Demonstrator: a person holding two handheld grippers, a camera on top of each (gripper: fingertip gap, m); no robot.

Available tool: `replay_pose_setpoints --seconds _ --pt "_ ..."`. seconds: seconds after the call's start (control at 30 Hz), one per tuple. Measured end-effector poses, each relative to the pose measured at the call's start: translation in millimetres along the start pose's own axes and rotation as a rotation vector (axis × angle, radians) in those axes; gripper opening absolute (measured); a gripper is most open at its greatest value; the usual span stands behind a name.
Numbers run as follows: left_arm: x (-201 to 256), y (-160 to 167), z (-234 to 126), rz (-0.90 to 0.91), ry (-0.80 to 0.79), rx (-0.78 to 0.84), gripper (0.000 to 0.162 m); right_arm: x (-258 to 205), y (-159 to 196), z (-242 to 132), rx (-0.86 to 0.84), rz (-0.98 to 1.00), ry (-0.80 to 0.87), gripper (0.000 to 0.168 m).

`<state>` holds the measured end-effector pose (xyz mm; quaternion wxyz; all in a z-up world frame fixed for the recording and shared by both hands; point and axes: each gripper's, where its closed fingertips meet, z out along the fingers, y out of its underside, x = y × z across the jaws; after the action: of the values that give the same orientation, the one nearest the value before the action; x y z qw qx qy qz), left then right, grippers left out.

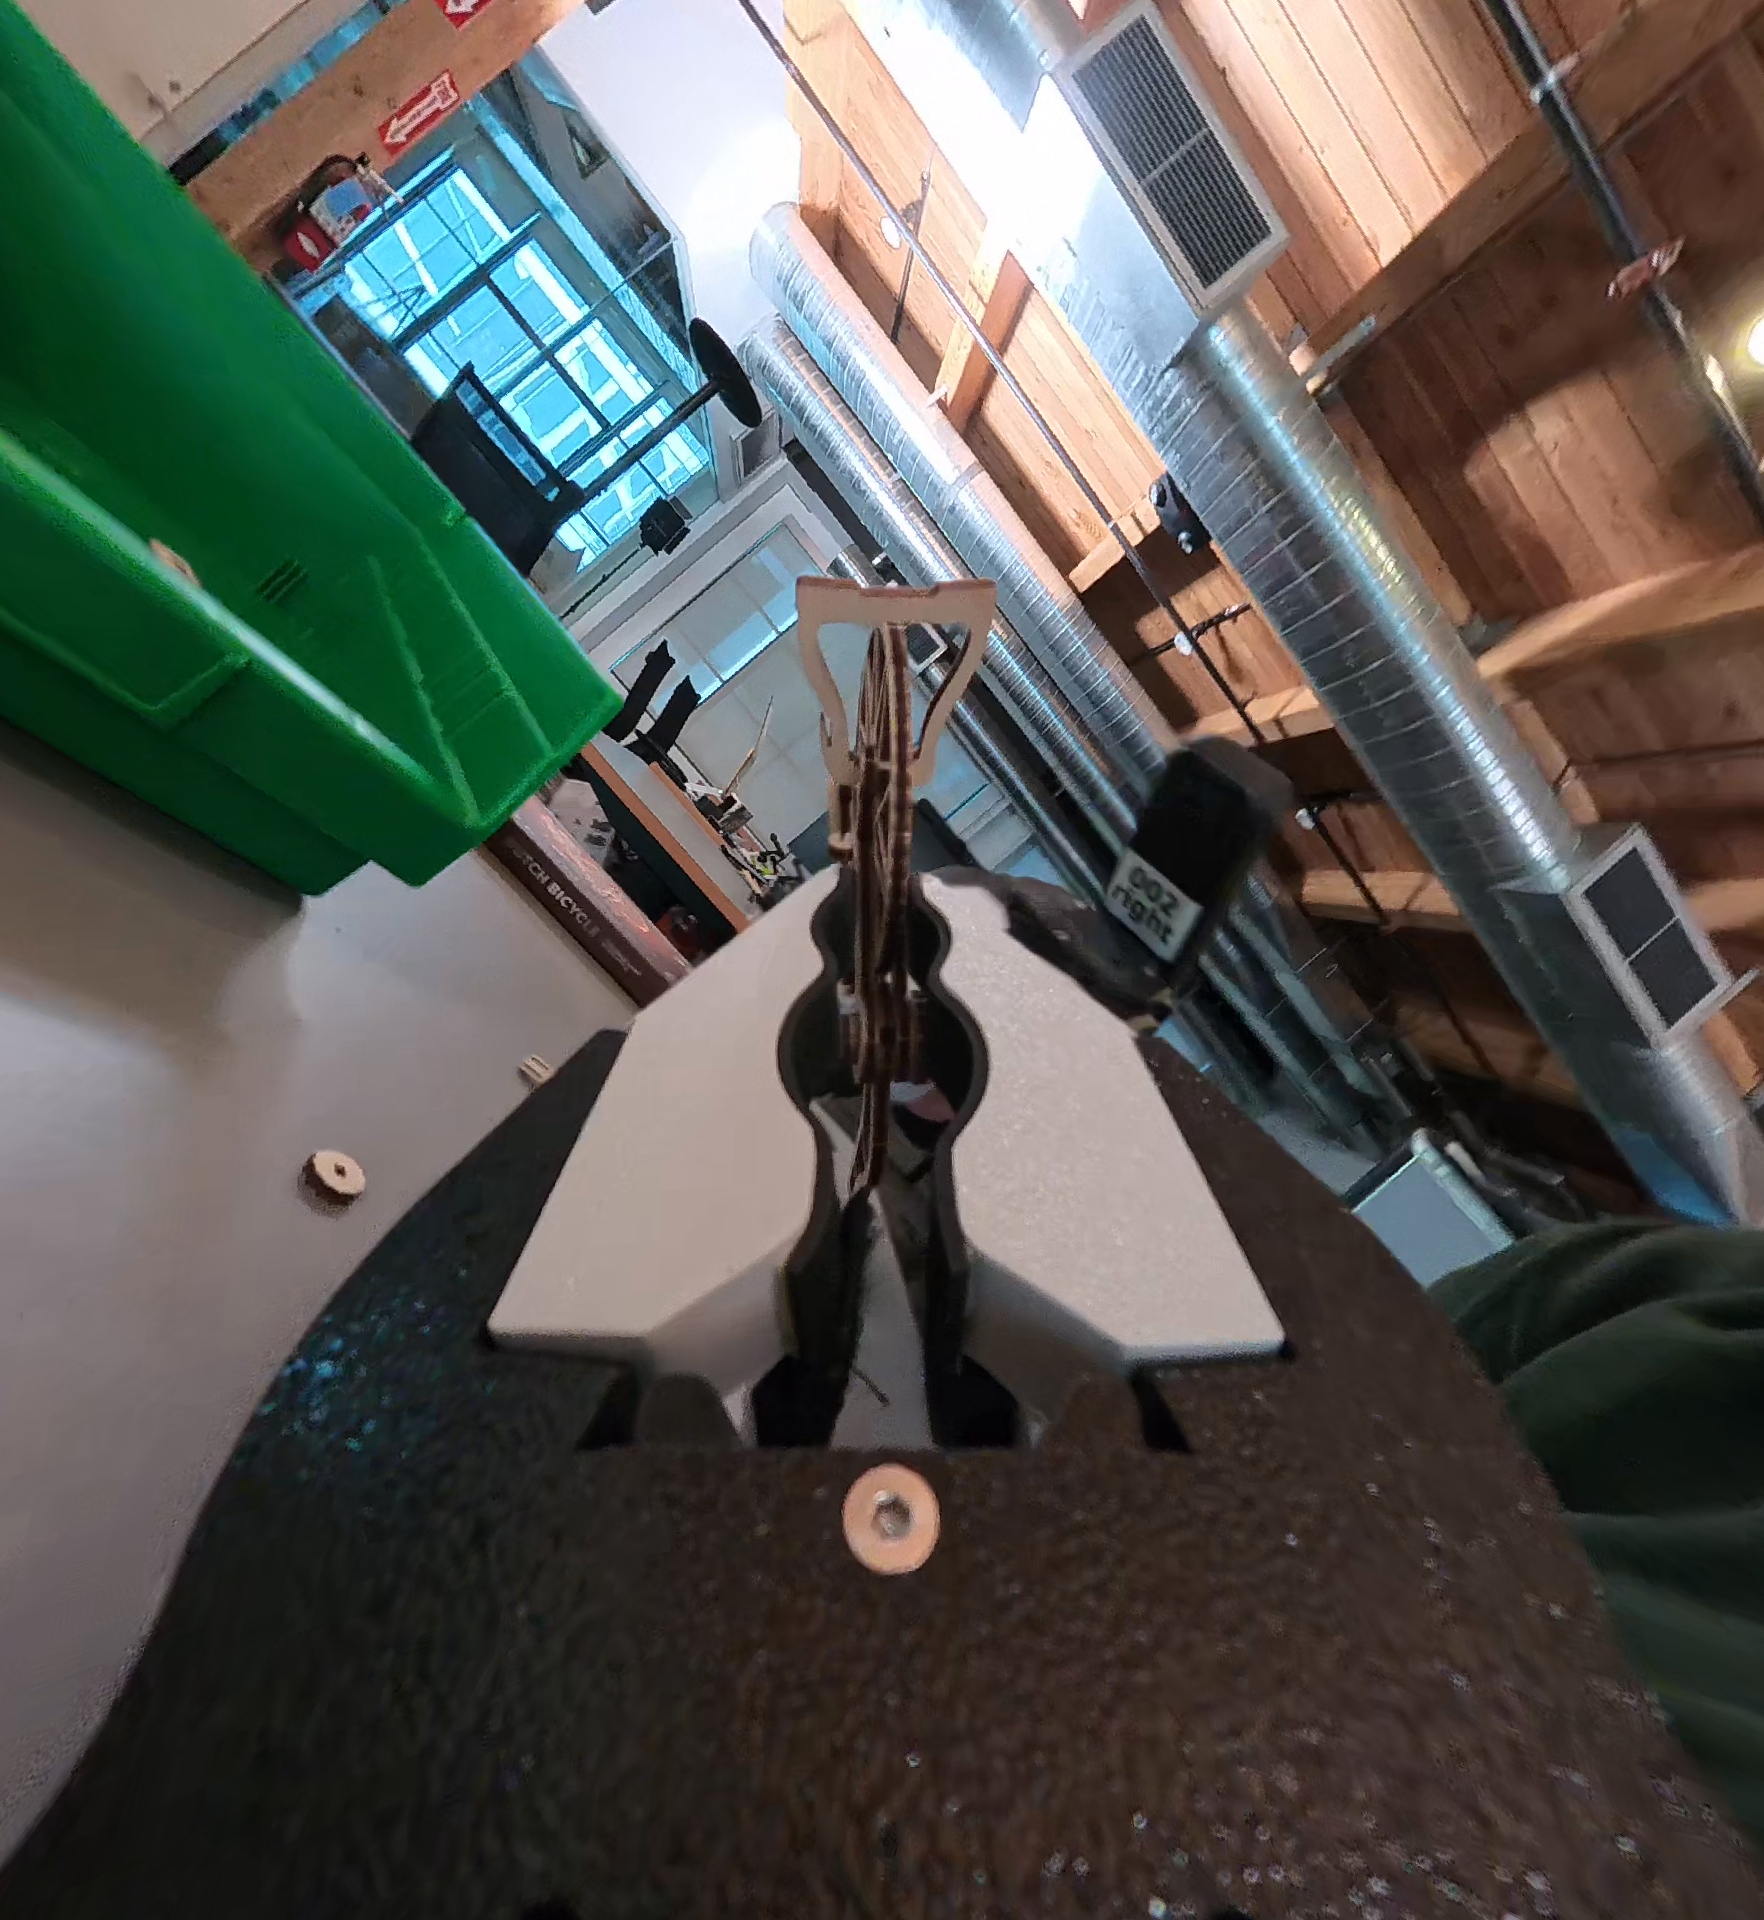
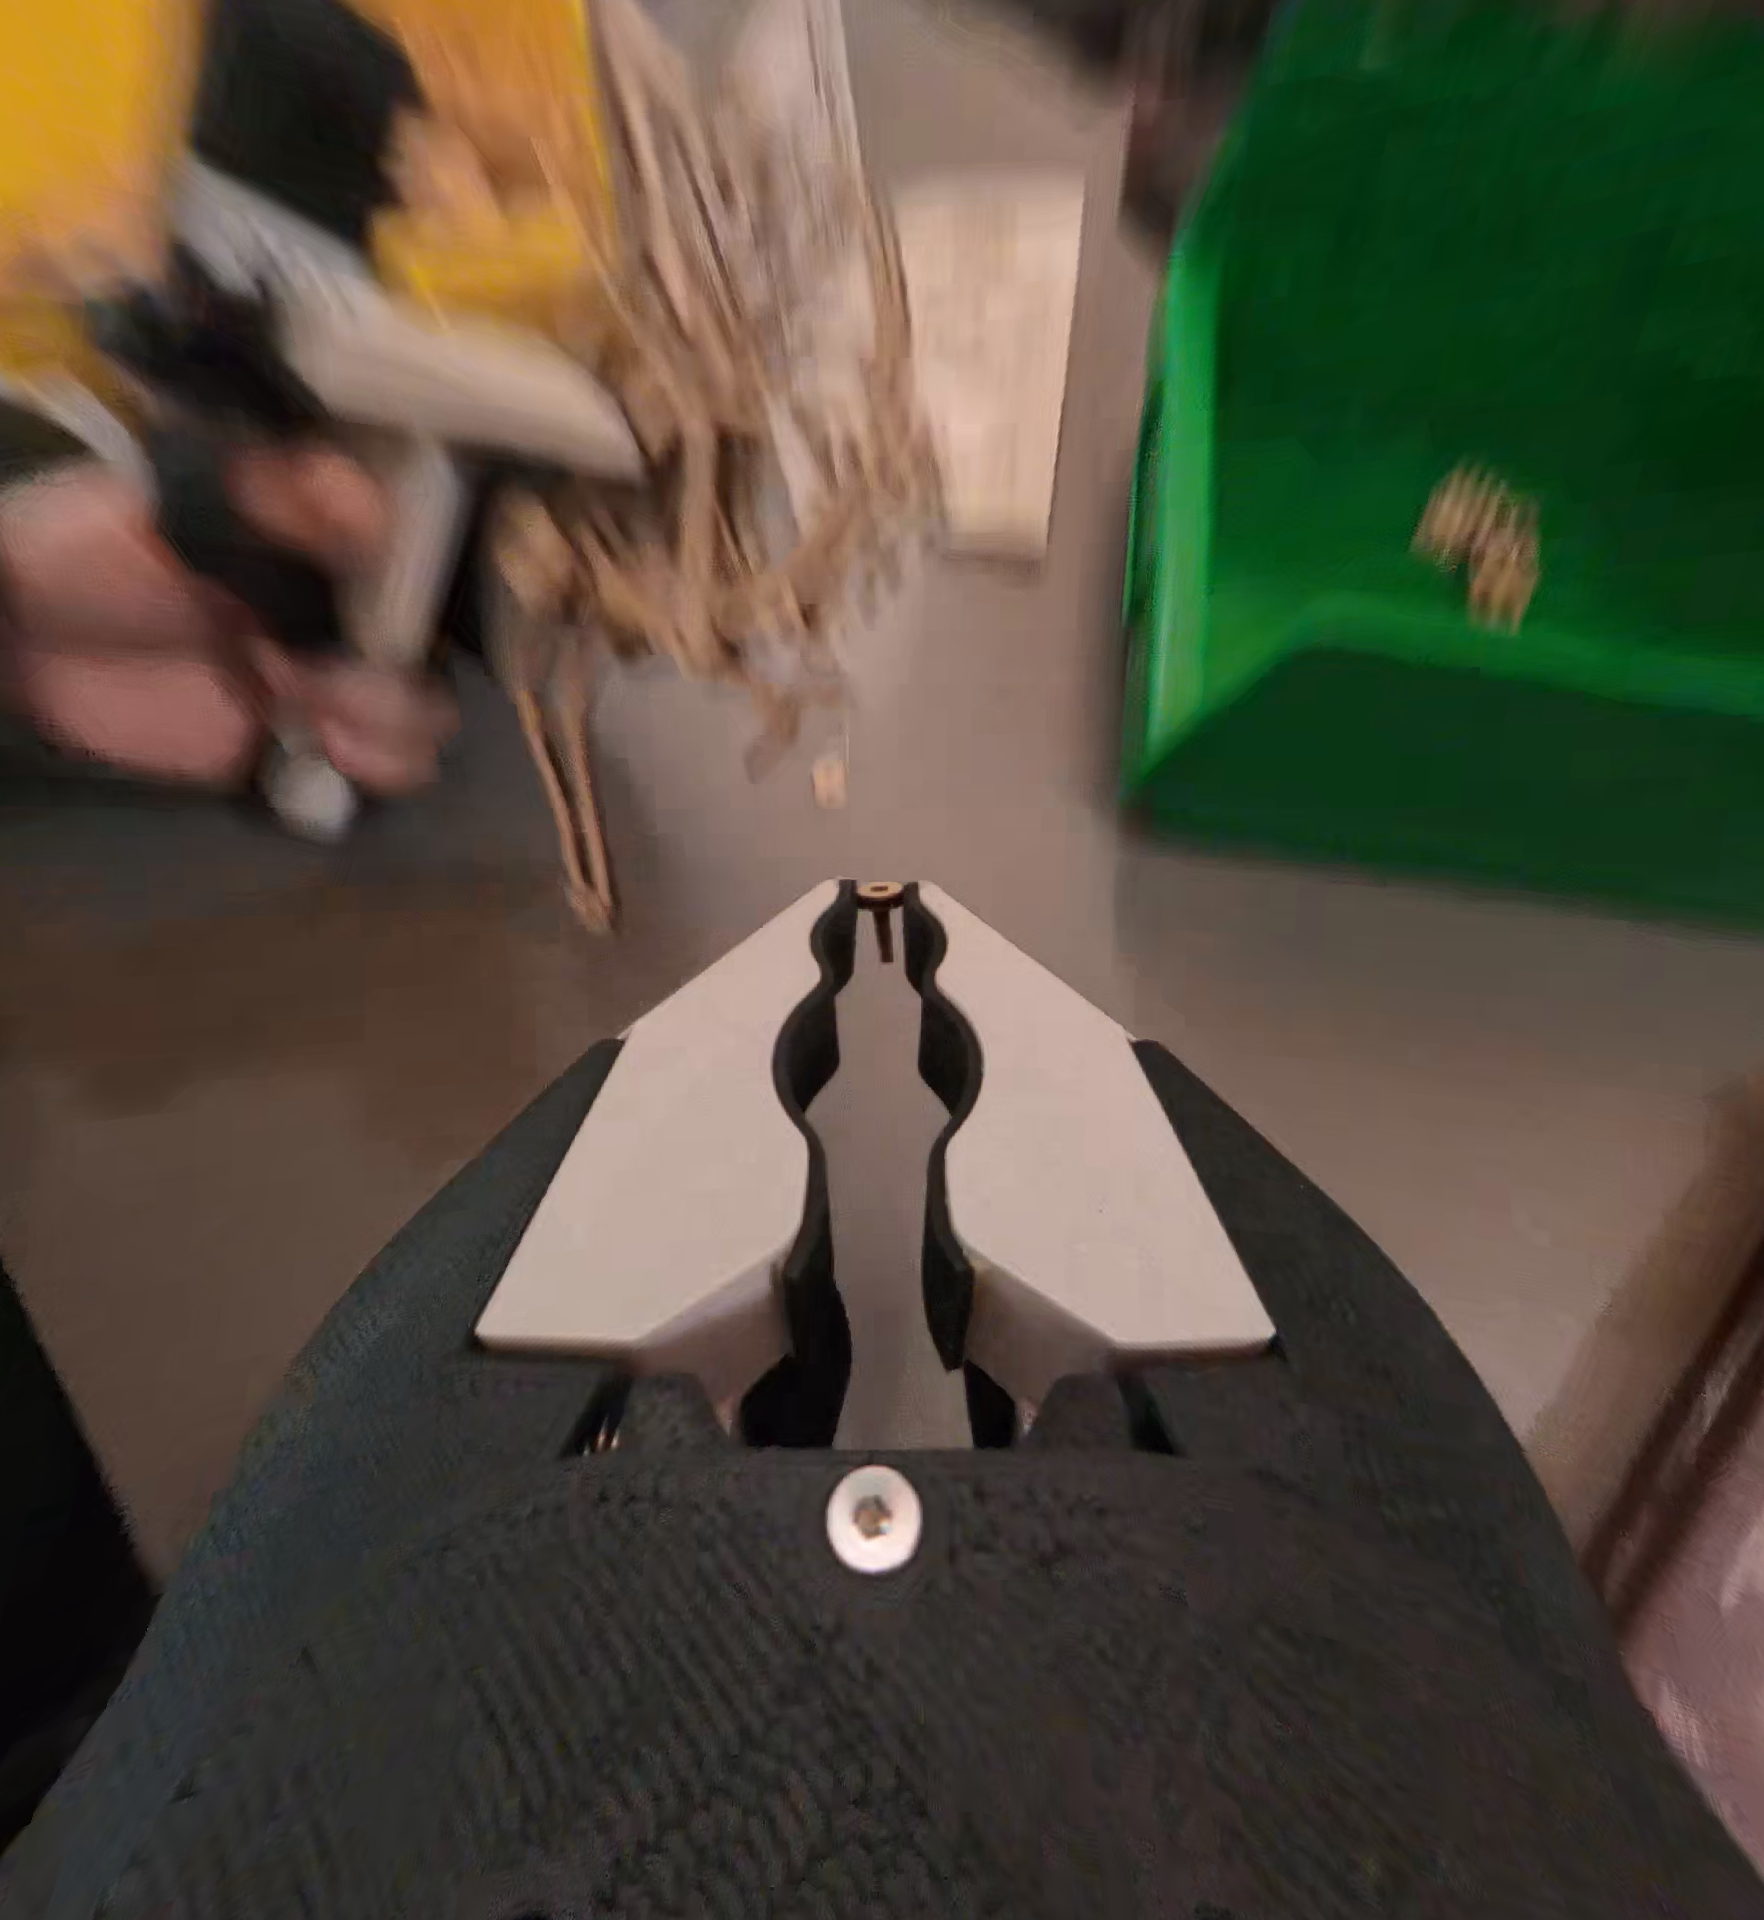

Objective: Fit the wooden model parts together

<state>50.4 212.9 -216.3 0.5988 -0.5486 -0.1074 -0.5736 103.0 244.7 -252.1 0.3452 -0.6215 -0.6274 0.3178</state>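
Left gripper [image 1: 878, 914] clamped on the wooden model [image 1: 883, 790], held edge-on and raised off the table [image 1: 130, 1195]; its pale forked frame sticks out past the fingertips. Right gripper [image 2: 876, 891] nearly closed, pinching a small wooden ring [image 2: 876, 890] with a pin right at the tips. A loose wooden washer [image 1: 334, 1174] lies on the table, left of the left gripper. Green bin [image 1: 182, 520] stands behind it. Right wrist view is heavily blurred: model [image 2: 743, 416] shows up-left, ahead of the right gripper, apart from it.
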Motion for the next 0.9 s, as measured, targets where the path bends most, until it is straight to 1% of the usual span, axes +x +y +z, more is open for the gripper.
replay_pose_setpoints --seconds 0.03,0.07,0.1,0.17,0.2,0.3,0.4,0.53,0.6,0.7,0.83,0.9 --pt "-2.1 0.5 -0.4 -0.051 -0.002 0.006 0.006 -6.0 -26.9 -6.8 0.163 -0.044 -0.012 0.007" --pt "-3.9 1.8 -0.5 -0.109 -0.001 0.009 0.006 -15.7 -48.5 -13.1 0.305 -0.089 -0.044 0.007" --pt "-5.4 4.2 -0.5 -0.16 0.001 0.005 0.006 -24.6 -61.8 -16.1 0.396 -0.118 -0.08 0.007" --pt "-7.4 8.7 0.2 -0.213 -0.004 -0.011 0.006 -27.1 -73.0 -11.8 0.464 -0.124 -0.1 0.007" --pt "-8.3 9.6 0.1 -0.226 -0.008 -0.012 0.006 -24.6 -75.3 -7.1 0.477 -0.087 -0.11 0.007" --pt "-11.9 12.5 -0.7 -0.304 -0.015 -0.008 0.007 -16.5 -81.3 7.8 0.523 0.113 -0.149 0.006" --pt "-17.0 11.2 -2.1 -0.348 -0.028 0.006 0.006 -14.7 -73.5 29.7 0.459 0.254 -0.177 0.006" --pt "-22.3 9.6 -4.0 -0.393 -0.042 0.017 0.006 -12.8 -68.4 38.1 0.406 0.283 -0.159 0.006" --pt "-23.1 11.7 -3.4 -0.393 -0.049 0.006 0.007 -12.5 -67.6 38.9 0.378 0.238 -0.123 0.007" --pt "-24.3 12.9 -3.2 -0.394 -0.056 -0.001 0.006 -15.7 -68.7 39.3 0.319 0.105 -0.057 0.007" --pt "-24.2 12.2 -3.5 -0.4 -0.051 0.003 0.006 -21.3 -63.1 47.4 0.176 -0.07 0.002 0.007" --pt "-24.0 12.3 -3.6 -0.402 -0.05 0.003 0.006 -20.7 -61.1 50.7 0.135 -0.143 0.039 0.007"
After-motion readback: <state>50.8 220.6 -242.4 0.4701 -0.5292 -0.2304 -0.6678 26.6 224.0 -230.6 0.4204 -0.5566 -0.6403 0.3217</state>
